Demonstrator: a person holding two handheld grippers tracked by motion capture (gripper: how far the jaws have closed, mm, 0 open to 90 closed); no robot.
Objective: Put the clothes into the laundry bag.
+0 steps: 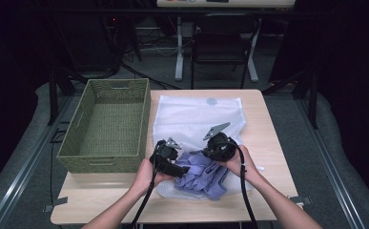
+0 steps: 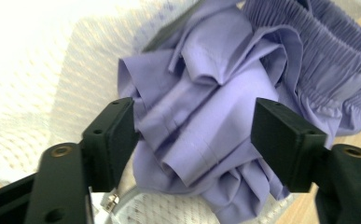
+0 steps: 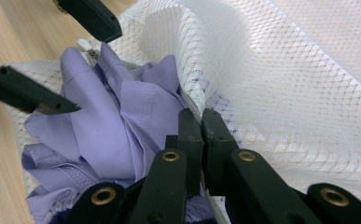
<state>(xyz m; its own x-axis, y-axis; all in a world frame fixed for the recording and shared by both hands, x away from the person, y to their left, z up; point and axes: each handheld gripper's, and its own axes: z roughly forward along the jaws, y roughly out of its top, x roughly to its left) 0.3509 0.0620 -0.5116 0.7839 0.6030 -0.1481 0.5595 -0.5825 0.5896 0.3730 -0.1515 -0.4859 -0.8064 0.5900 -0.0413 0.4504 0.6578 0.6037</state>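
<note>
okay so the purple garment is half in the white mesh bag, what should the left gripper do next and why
Probably close the left gripper on the bunched purple garment and push it deeper into the mesh bag. Its jaws stand open around the folds without pressing them, the right gripper is pinching the bag's edge to hold the mouth up, and much of the cloth lies outside.

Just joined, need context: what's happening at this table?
A person works a hand-held gripper in each hand to get a purple garment into a white mesh laundry bag. The right hand-held gripper is shut on the bag's zipper edge, holding the opening up. The left hand-held gripper stands open with the bunched garment between its jaws, not pinched. A woven basket sits to the left on the table.
</note>
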